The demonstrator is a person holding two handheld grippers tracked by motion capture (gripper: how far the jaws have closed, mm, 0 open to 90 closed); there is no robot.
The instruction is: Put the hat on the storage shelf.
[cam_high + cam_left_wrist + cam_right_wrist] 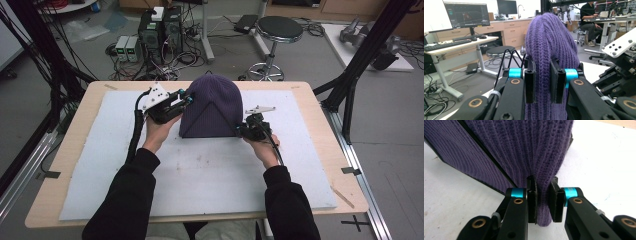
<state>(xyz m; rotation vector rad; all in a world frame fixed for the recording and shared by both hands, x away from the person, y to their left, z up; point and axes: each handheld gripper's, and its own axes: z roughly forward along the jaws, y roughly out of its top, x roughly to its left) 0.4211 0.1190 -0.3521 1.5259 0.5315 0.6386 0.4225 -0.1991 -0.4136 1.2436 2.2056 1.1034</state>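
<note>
- The left claw (pixel 541 83) is pinching the purple hat (pixel 550 45). Its two black jaws squeeze a fold of the knit between them.
- From above, the left claw (pixel 186 100) sits at the left side of the purple hat (pixel 212 105), up near the top of it.
- The right claw (pixel 543 202) is also pinching the purple hat (pixel 524 150). Its jaws hold a thick bit of the hat's edge, low down, close to the white mat (pixel 604 157).
- From above, the right claw (pixel 241 130) is at the bottom right corner of the hat.
- The left hand (pixel 159 131) holds one claw and the right hand (pixel 264 150) holds the other. Both arms have black sleeves (pixel 127 200).
- The hat is in the middle of the white mat (pixel 210 175), toward the far side. It has a round top and a folded part that looks like a triangle.
- The mat lies flat on the wooden tabletop (pixel 75 145).
- Behind the tabletop there is a round black stool (pixel 279 29) on the floor, and boxes with lots of wires (pixel 160 35).
- In the left gripper view, there is a desk with a keyboard (pixel 446 45) and a screen (pixel 466 15) far off.
</note>
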